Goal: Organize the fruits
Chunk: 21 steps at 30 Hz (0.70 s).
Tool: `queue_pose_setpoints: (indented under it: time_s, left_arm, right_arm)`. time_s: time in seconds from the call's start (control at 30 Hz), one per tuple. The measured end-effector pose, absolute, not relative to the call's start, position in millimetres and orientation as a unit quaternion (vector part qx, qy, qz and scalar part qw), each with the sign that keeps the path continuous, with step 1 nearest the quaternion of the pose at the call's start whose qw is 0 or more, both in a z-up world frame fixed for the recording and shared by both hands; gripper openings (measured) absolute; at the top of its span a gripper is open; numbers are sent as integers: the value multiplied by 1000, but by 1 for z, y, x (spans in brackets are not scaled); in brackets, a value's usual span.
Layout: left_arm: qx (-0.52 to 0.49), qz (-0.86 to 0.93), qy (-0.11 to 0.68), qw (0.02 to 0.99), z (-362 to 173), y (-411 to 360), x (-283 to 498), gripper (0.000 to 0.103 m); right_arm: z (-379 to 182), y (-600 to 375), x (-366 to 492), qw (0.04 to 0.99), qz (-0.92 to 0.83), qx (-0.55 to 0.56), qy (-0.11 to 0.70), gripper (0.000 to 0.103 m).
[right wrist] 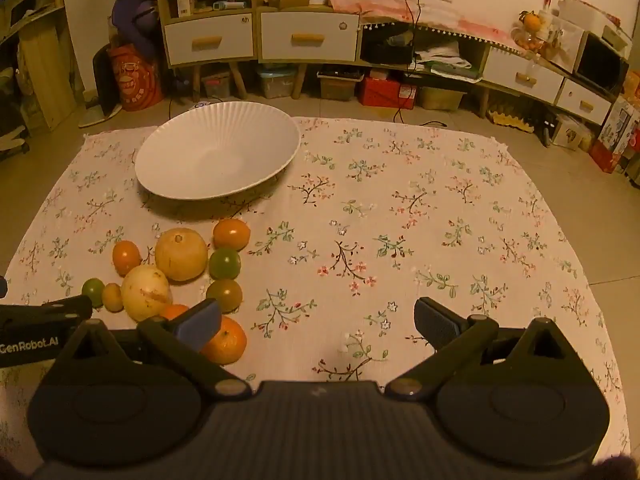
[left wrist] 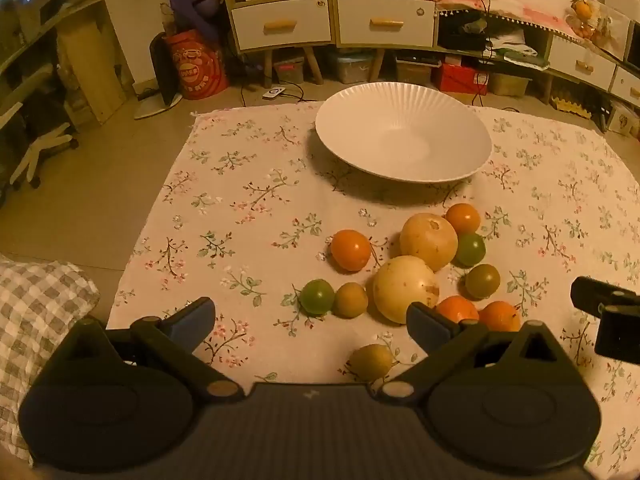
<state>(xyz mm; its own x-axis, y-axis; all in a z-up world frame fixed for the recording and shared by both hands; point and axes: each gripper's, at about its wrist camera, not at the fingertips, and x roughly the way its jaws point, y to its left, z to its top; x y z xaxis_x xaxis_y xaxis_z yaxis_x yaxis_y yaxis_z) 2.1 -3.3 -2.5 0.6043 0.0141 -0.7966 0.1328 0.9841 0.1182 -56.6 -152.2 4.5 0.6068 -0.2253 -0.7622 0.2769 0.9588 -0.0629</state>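
A white ribbed bowl (left wrist: pixel 404 132) (right wrist: pixel 218 156) stands empty on the floral cloth (left wrist: pixel 248 216) (right wrist: pixel 400 220). In front of it lies a cluster of fruit: two pale melons (left wrist: pixel 428 242) (right wrist: pixel 181 254), several orange tangerines (left wrist: pixel 350 250) (right wrist: pixel 231 233), green ones (left wrist: pixel 317 297) (right wrist: pixel 225 263) and small brownish ones (left wrist: pixel 351 300) (right wrist: pixel 112 297). My left gripper (left wrist: pixel 310 320) hovers open over the near fruit, nothing between its fingers. My right gripper (right wrist: pixel 318 320) is open to the right of the cluster, its left finger (right wrist: pixel 200 322) in front of an orange (right wrist: pixel 228 340).
The cloth lies on a tiled floor (left wrist: pixel 80 200). Low cabinets with drawers (left wrist: pixel 280 26) (right wrist: pixel 308 36) and storage boxes line the far wall. A checked cushion (left wrist: pixel 36 300) lies at the left. The other gripper shows at each view's edge (left wrist: pixel 608 312) (right wrist: pixel 40 328).
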Motion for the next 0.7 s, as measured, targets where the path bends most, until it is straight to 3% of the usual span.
queue_pose_setpoints:
  time_s: [0.7]
  left_arm:
    - [87,-39,440,893,-6,-10,2,103]
  right_arm:
    - [8,-147,-54,901,-121,36,414,103]
